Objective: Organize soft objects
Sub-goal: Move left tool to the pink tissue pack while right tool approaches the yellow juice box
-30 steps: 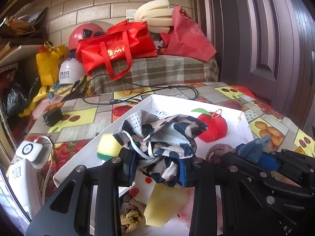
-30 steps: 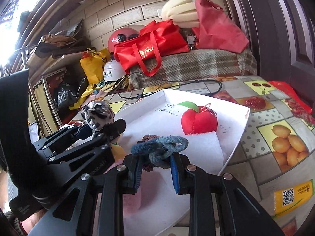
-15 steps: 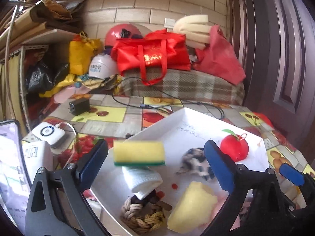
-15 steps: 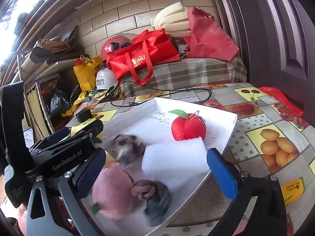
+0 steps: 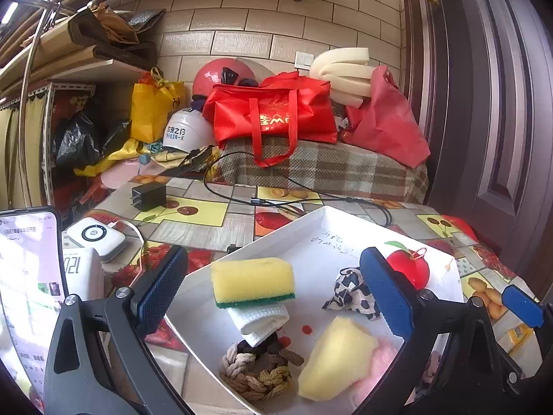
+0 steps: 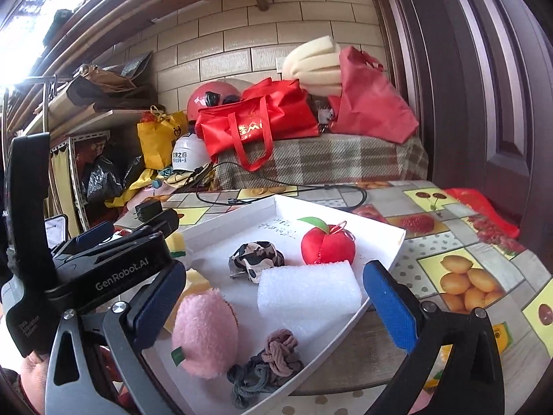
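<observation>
Standing spread with nothing between the jaws, the left gripper [image 5: 276, 288] and right gripper [image 6: 273, 297] hang over the white tray [image 6: 390, 242], both having just opened.

"GenRobot.AI" on left tongs [image 6: 121, 275]; "120" on white device [image 5: 81, 269].

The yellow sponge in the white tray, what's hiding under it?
Under the yellow sponge lies a folded white cloth, sticking out in front toward the braided rope knot. The sponge hides the cloth's back part.
</observation>
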Motion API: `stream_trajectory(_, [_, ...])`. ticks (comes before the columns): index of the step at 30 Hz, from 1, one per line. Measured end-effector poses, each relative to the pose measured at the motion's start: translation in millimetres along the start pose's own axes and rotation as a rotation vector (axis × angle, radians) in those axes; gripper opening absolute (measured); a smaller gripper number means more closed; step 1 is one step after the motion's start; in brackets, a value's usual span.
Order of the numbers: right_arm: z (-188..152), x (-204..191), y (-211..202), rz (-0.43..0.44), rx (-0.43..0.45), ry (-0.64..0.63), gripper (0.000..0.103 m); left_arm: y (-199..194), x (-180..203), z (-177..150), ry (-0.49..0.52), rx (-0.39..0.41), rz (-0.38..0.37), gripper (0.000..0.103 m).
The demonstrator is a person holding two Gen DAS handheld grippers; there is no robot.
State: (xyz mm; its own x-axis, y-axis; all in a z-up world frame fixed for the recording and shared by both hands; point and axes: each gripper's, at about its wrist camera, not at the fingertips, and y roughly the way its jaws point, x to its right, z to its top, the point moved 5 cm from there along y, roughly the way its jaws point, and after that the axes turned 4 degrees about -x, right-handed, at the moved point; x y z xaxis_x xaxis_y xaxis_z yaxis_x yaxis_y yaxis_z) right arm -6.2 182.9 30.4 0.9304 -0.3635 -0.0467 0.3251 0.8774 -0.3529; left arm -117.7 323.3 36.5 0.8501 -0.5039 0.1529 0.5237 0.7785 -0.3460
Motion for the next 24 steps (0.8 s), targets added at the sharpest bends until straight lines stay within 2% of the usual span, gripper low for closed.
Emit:
stream_trajectory(7, [-7.1,4.8,-13.6,0.015,-0.018,-0.02,0.103,-12.4,9.1,-7.5,0.045,-0.001,-0.023,0.101])
stream_trajectory(14, [-24.7,6.2,-57.9,0.045,0.0,-0.165,0.102,-37.7,32.3,-20.9,0.103,-0.015,-0.098,0.101])
stream_trajectory(18, [-30.8,46.6,-71.1,-0.009,-0.038,-0.103,0.102,-57.3,53.0,-30.5,0.123,-0.029,-0.176,0.1])
stream_trajectory(22, [-31.4,106.3,-81.0,-0.107,-0.05,0.021,0.103,-80.6,87.9,-43.6,0.201,-0.056,-0.304,0.1])
stream_trajectory(24, [-32.2,132.2,-83.2,-0.144,-0.066,0.07,0.103,-89.3,110.9,-53.4,0.263,-0.096,-0.39,0.1])
